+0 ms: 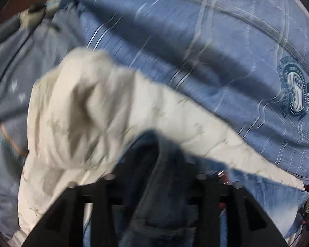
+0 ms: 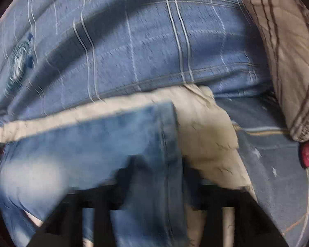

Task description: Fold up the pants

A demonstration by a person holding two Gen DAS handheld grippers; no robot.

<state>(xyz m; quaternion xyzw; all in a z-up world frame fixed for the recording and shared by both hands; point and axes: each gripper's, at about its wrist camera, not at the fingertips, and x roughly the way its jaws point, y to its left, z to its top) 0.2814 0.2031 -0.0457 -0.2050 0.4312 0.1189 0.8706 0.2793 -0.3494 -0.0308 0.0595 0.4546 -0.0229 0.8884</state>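
Blue jeans lie on a cream cloth spread over a bed. In the left wrist view a dark ridge of denim stands up between the fingers of my left gripper. Its jaws are apart and do not look clamped on it. In the right wrist view the jeans show a washed leg with a seam running down past my right gripper. That gripper's black fingers stand wide with the denim lying between them, not pinched. Both views are blurred.
A blue plaid sheet with a round emblem covers the bed beyond the cream cloth. A beige pillow with brown stripes and a red tag sit at the right. Crumpled blue bedding lies at the left.
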